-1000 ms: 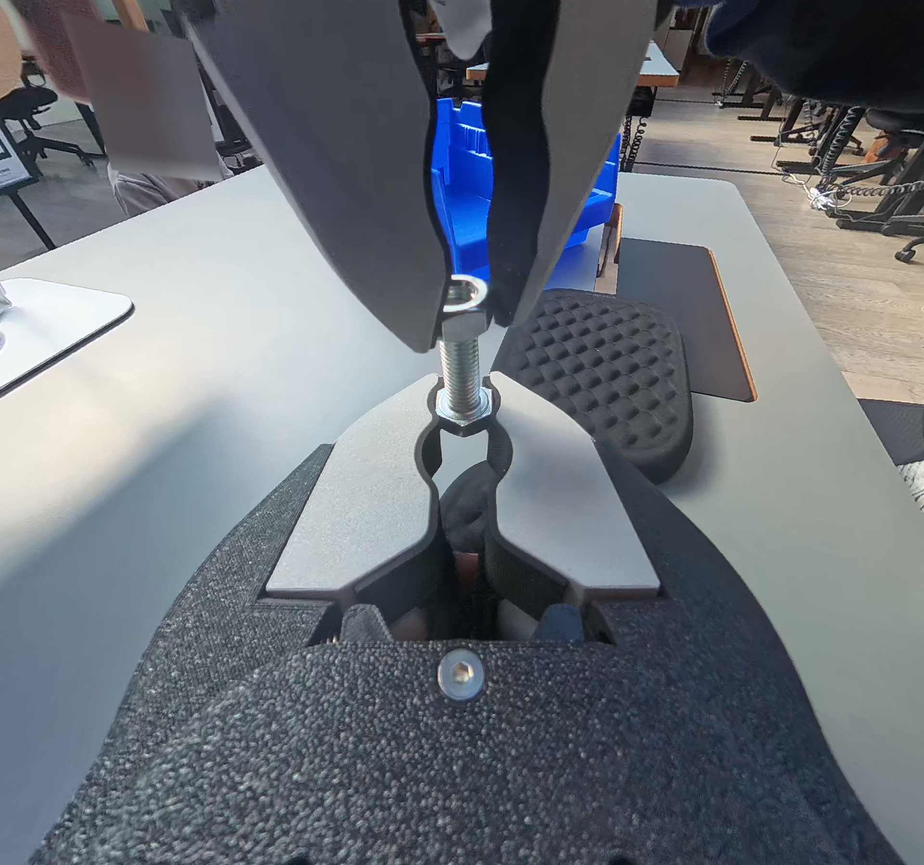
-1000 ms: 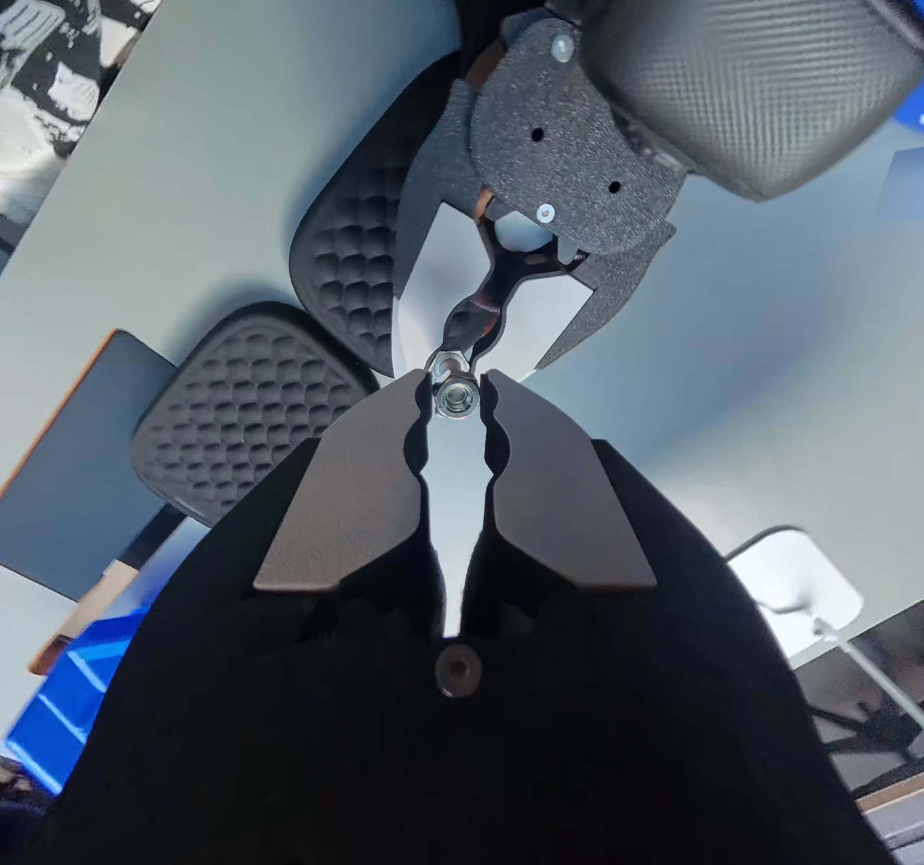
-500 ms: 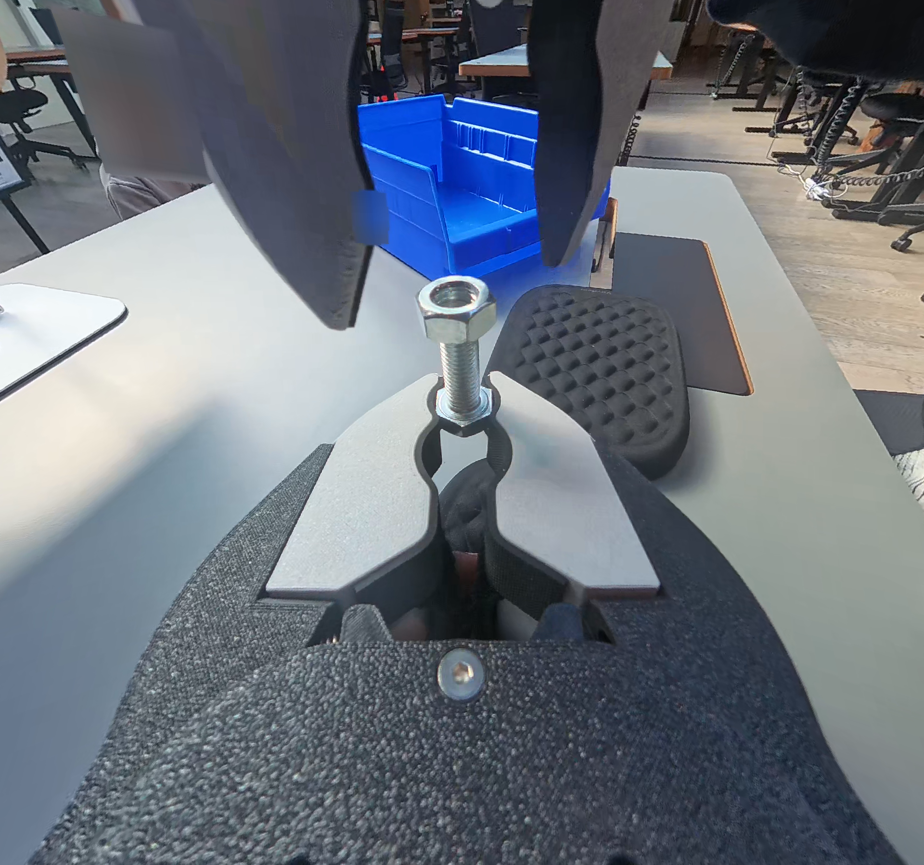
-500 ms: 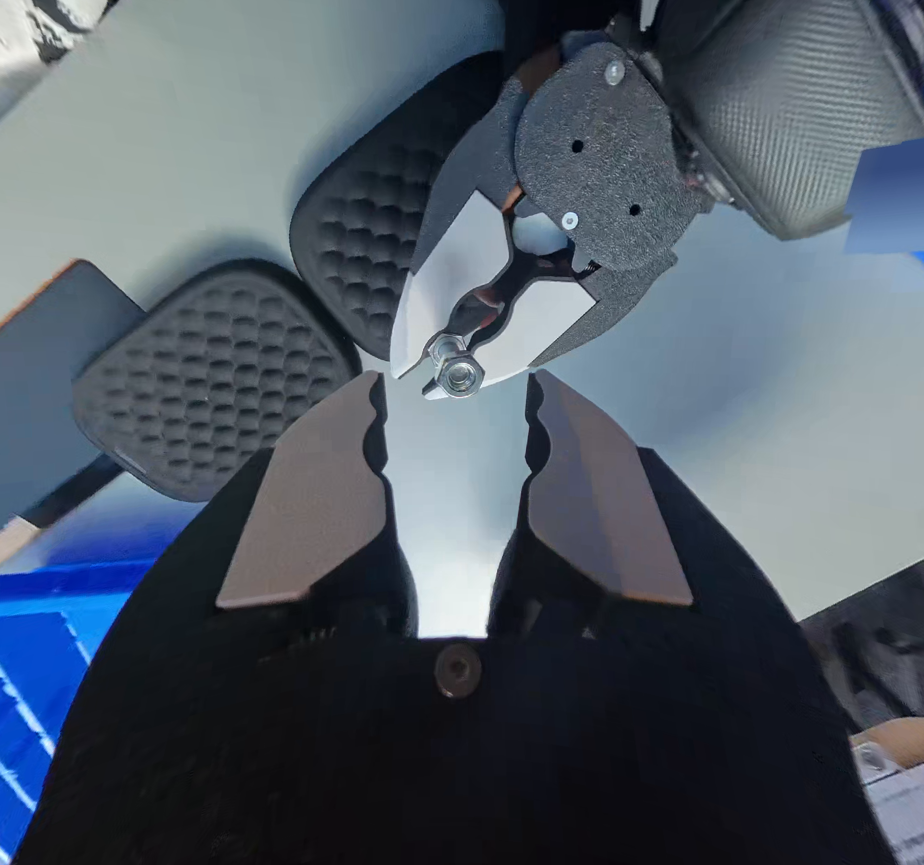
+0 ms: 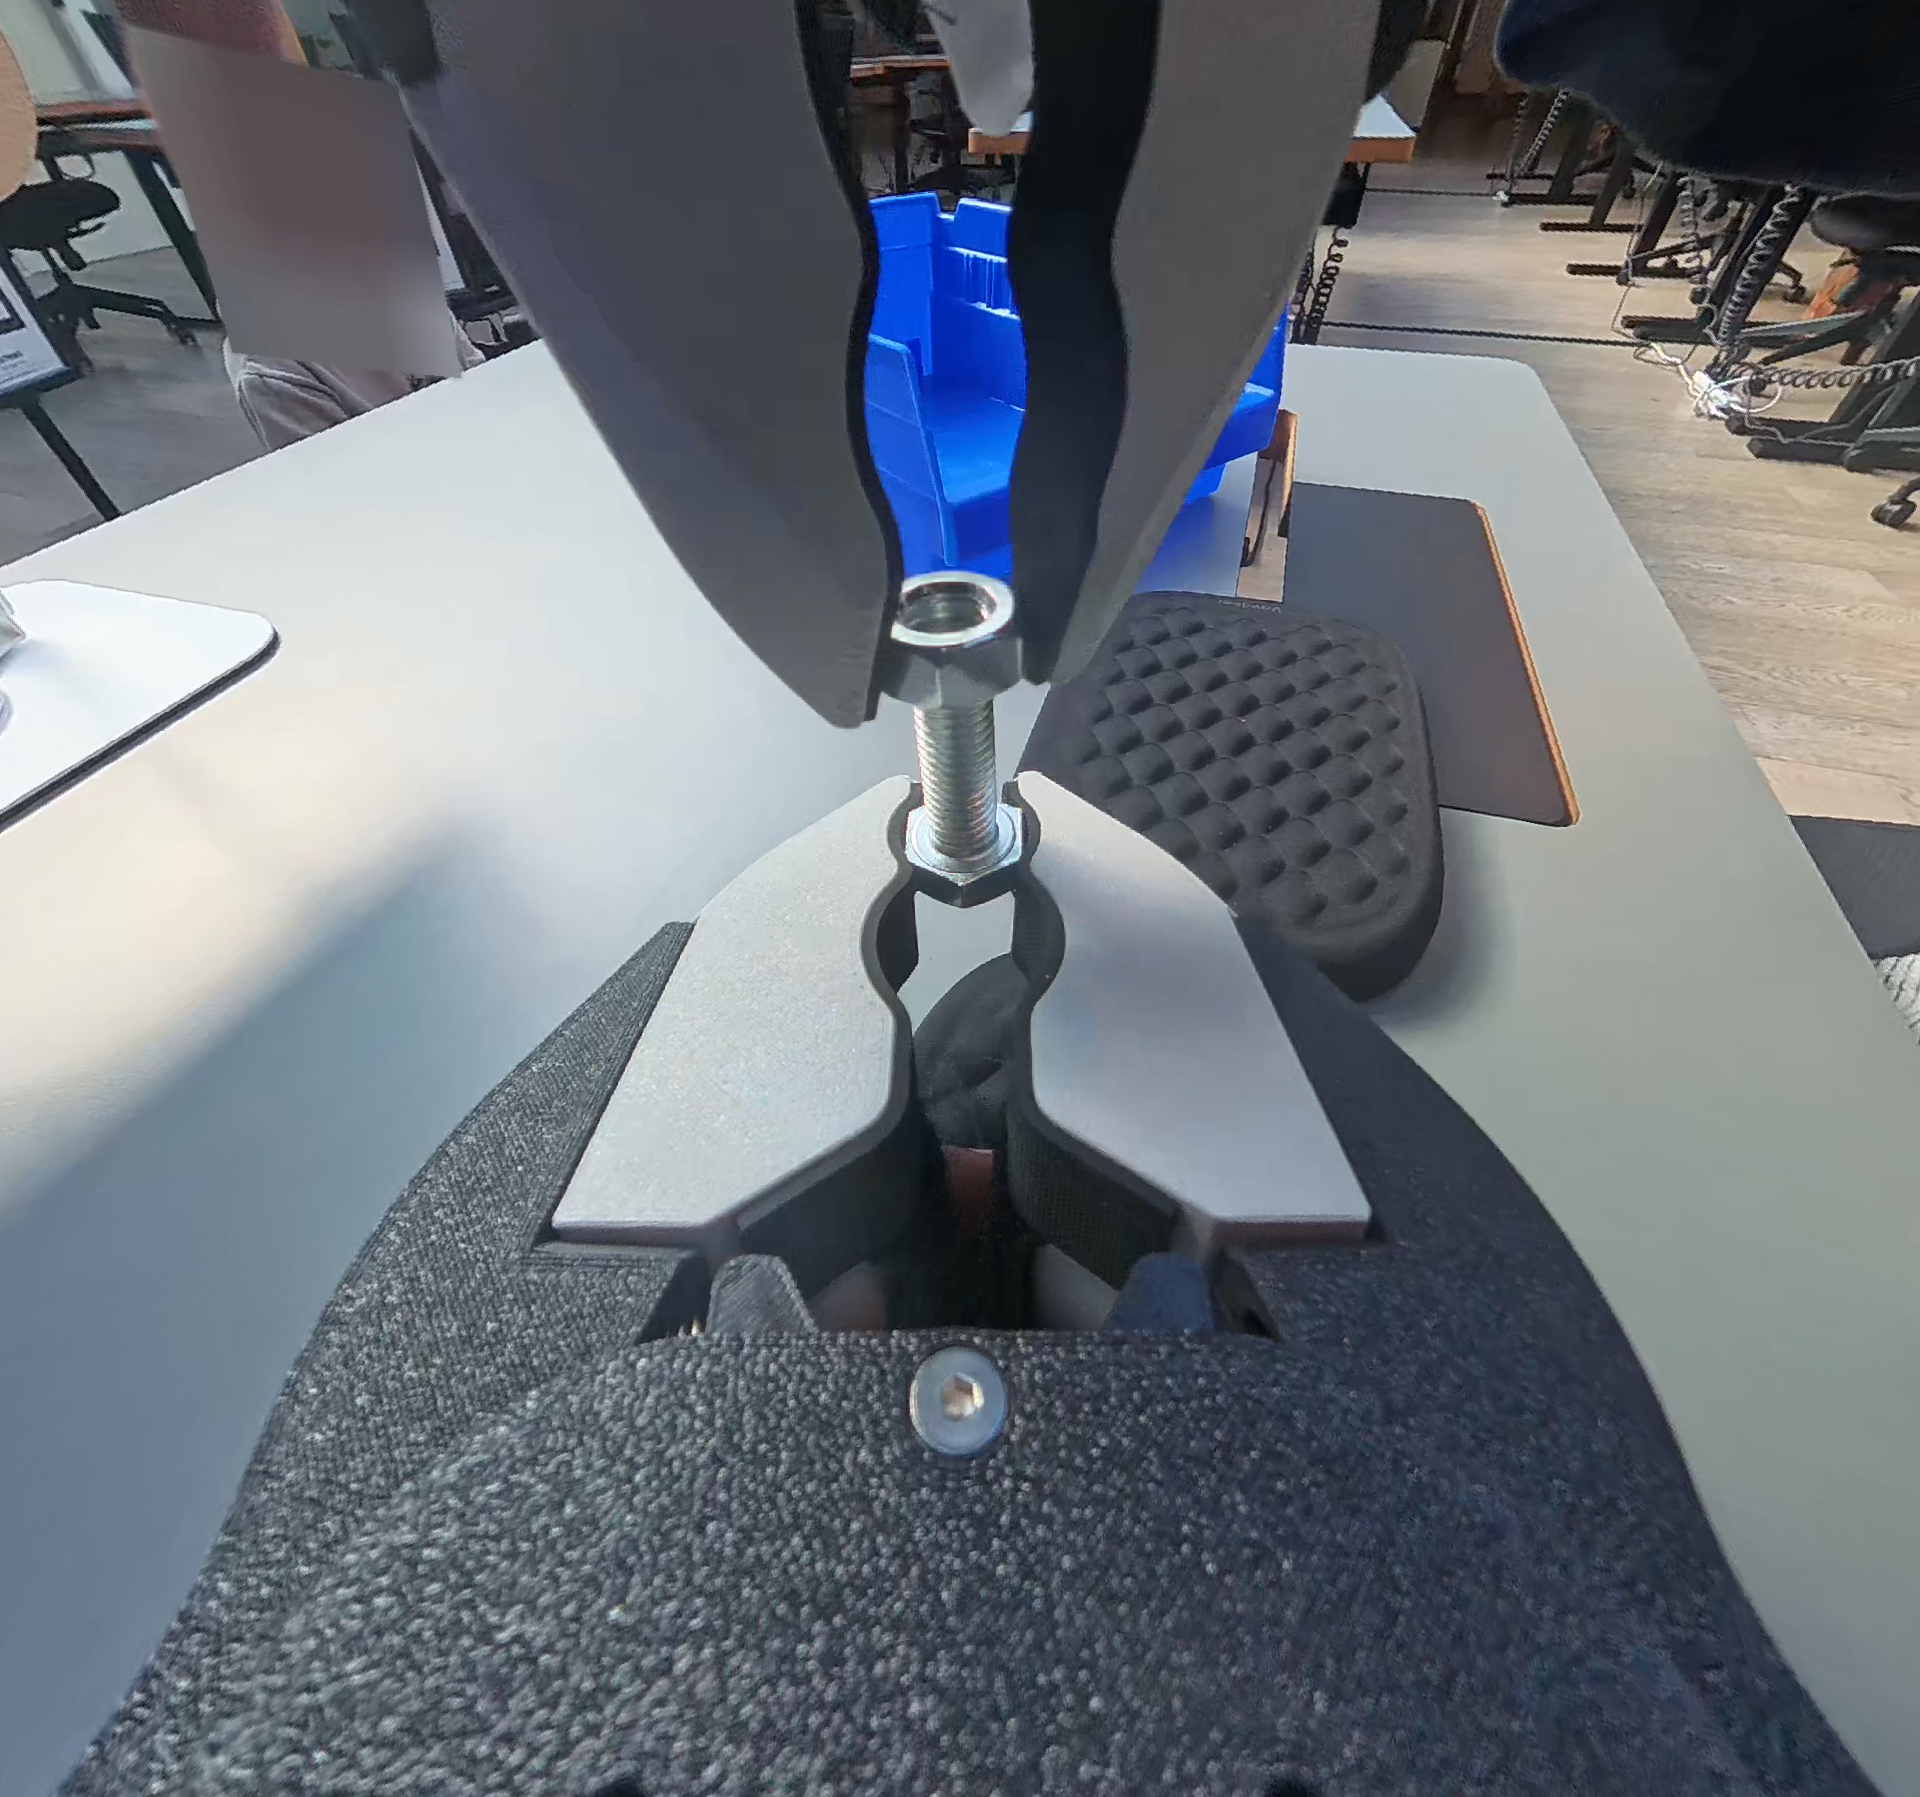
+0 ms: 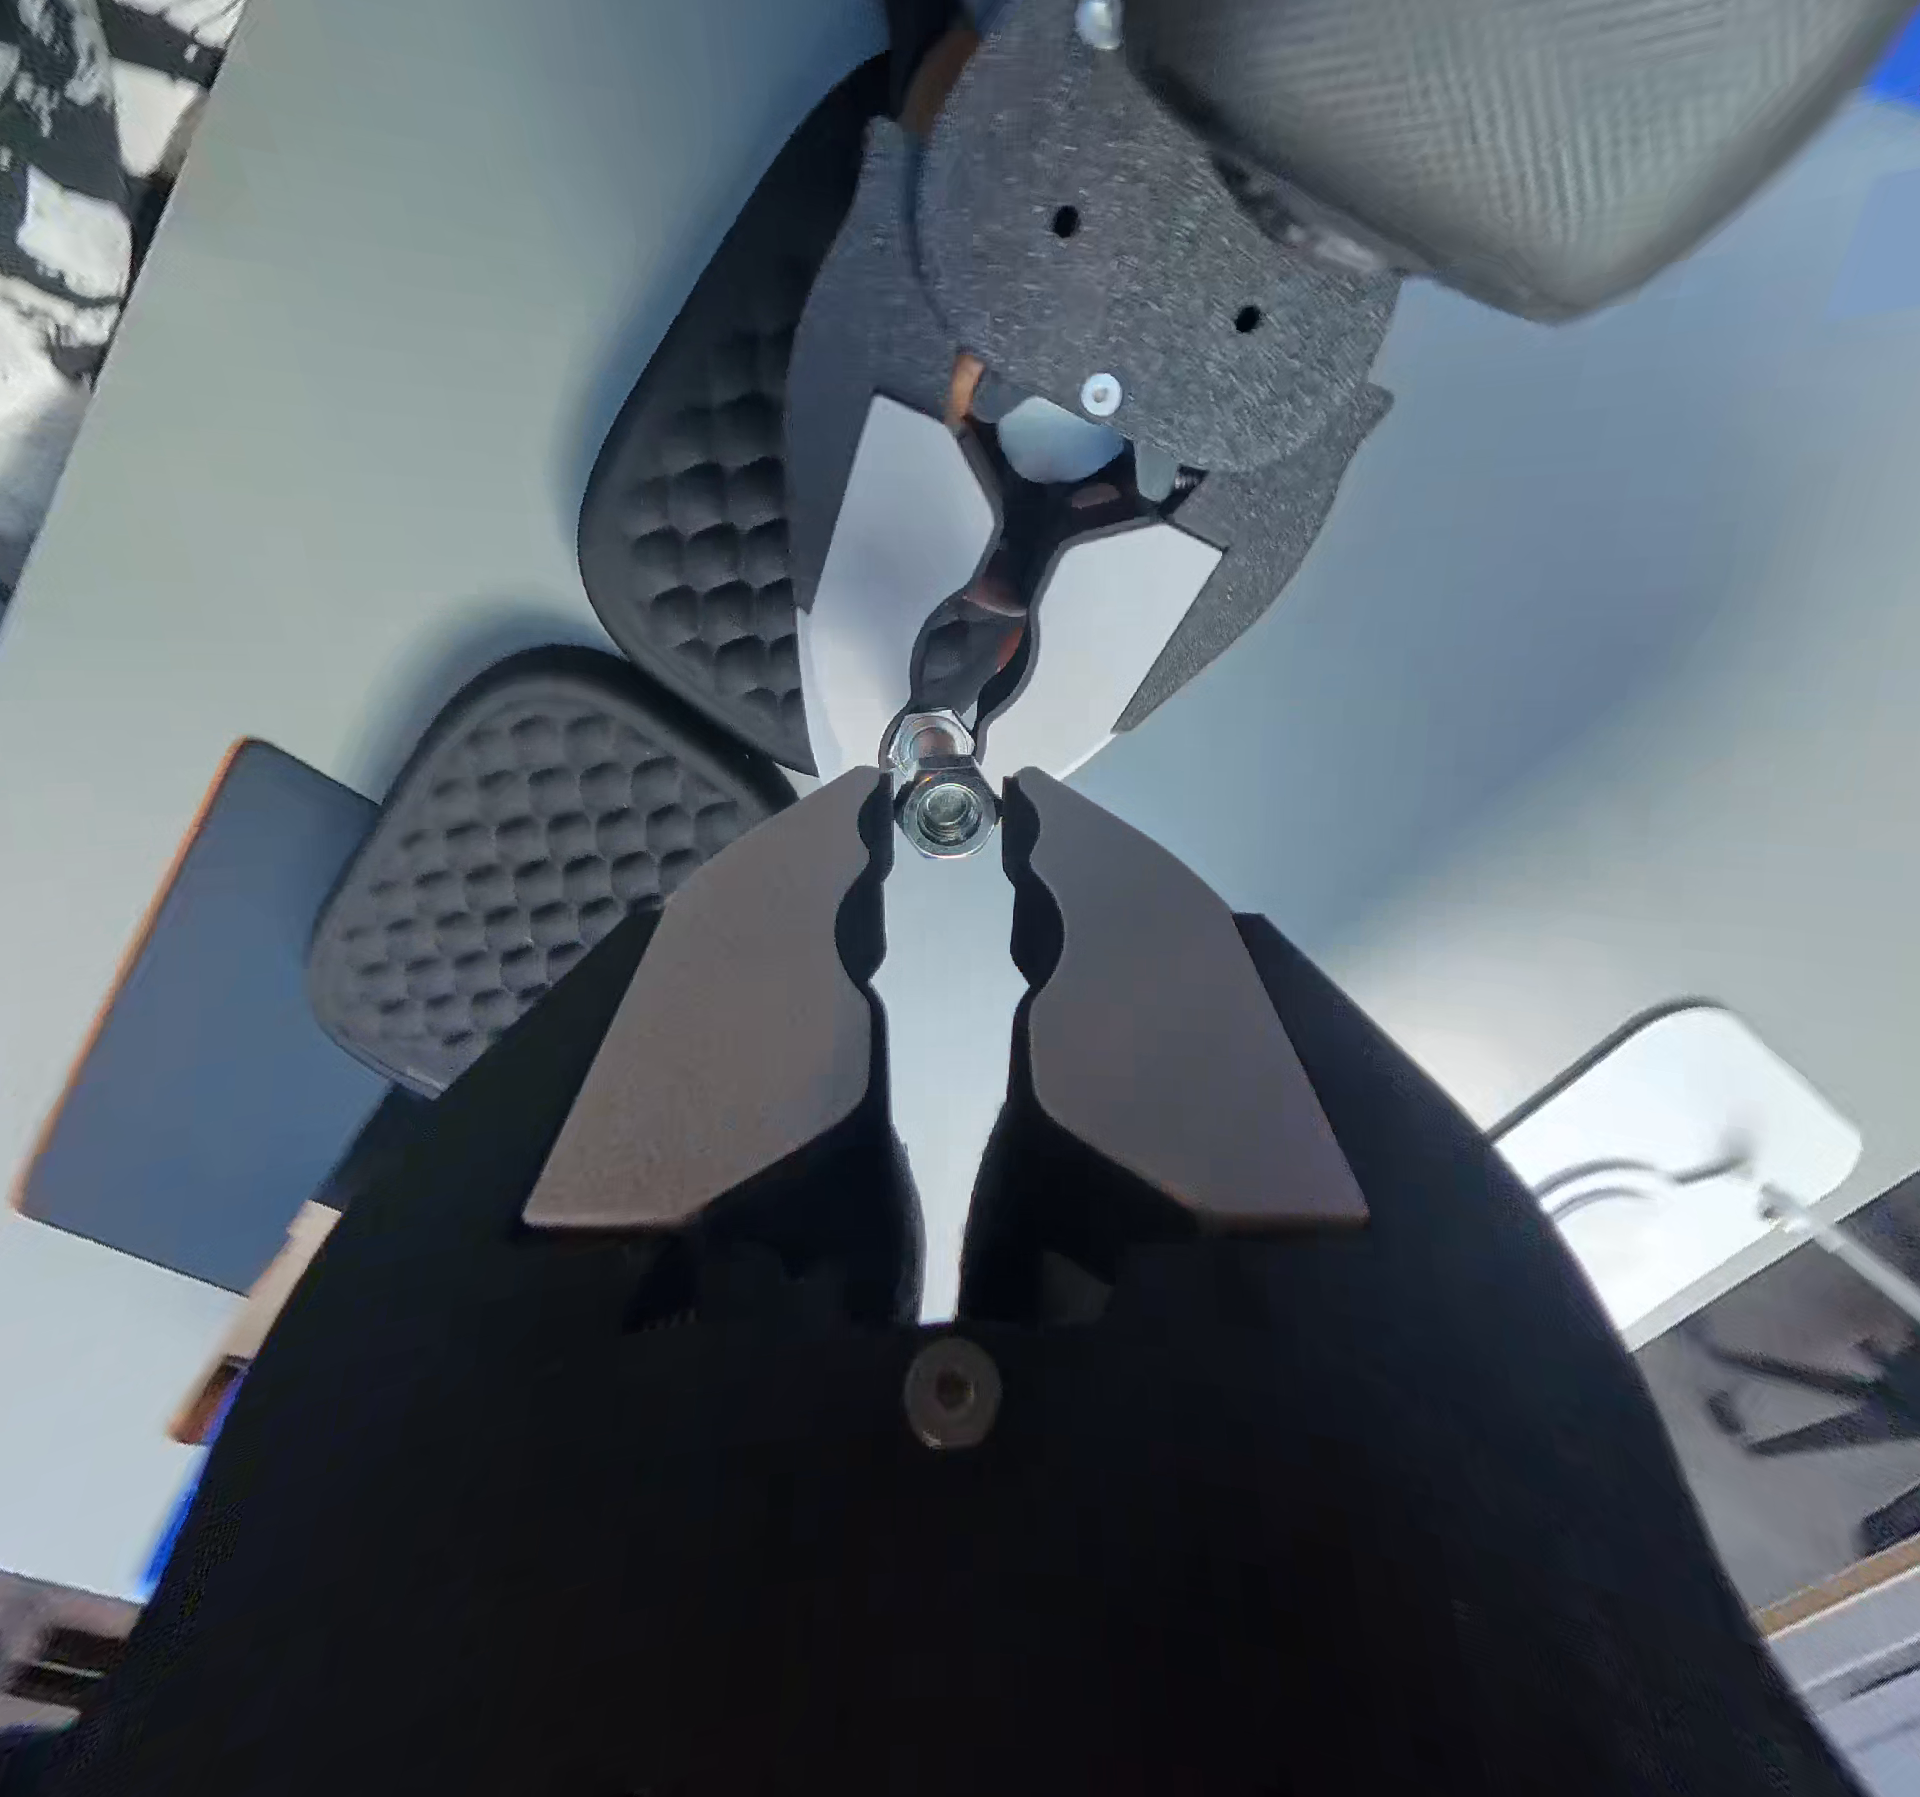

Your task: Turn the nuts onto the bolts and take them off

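Note:
A steel bolt [image 5: 954, 779] stands upright above the grey table [image 5: 436, 708]. My left gripper [image 5: 961, 848] is shut on the bolt's hex head [image 5: 961, 864] at the bottom. A steel nut [image 5: 951, 635] sits on the top end of the bolt. My right gripper [image 5: 954, 667] reaches down from above with both fingertips pressed against the nut's sides. In the right wrist view I look down on the nut [image 6: 943, 817] between my right gripper's tips [image 6: 945, 807], with the left gripper [image 6: 935, 745] just beyond it.
A blue plastic bin [image 5: 935, 438] stands behind the bolt. A black dimpled pad [image 5: 1247, 791] lies right of it, and a second pad [image 6: 686, 542] shows in the right wrist view. A dark mat [image 5: 1413, 667] lies further right. A white flat base [image 5: 114, 677] lies at the left. The grippers' ends are close to 5 cm from one another.
Half a second ago my right gripper was open and lifted off the nut. It has come back down and shut on the nut again. The left gripper has held the bolt still.

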`<state>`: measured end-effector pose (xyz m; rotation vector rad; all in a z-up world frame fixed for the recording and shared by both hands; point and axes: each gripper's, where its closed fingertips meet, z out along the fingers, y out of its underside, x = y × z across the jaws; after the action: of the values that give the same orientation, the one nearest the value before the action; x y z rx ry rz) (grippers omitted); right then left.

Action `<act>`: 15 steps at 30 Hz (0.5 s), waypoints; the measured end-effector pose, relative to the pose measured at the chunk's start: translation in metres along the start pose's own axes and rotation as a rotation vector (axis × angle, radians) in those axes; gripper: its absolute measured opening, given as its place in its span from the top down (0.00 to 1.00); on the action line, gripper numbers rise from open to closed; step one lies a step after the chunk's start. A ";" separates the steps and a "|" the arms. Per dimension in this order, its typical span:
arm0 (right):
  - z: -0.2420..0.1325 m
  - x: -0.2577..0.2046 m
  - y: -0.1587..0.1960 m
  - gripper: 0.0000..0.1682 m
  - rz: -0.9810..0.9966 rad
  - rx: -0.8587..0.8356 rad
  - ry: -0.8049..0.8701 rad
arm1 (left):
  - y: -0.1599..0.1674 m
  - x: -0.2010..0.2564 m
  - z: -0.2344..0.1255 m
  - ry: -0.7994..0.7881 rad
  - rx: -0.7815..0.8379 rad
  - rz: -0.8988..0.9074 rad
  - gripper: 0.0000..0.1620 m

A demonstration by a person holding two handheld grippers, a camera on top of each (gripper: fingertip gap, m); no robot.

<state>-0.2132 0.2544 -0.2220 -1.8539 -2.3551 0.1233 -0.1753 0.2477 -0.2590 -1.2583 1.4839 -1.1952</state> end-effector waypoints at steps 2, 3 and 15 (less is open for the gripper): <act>0.000 0.000 0.001 0.89 0.235 -0.038 0.038 | 0.001 0.000 0.000 -0.001 -0.005 0.006 0.92; 0.000 -0.001 0.001 0.89 0.331 -0.054 0.060 | 0.001 0.001 0.001 0.001 -0.005 0.007 0.92; -0.006 -0.005 0.002 0.72 -0.305 -0.017 0.040 | 0.000 0.004 0.000 0.029 0.001 0.003 0.92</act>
<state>-0.2094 0.2500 -0.2168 -1.4643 -2.5820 0.0321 -0.1757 0.2440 -0.2592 -1.2429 1.5055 -1.2166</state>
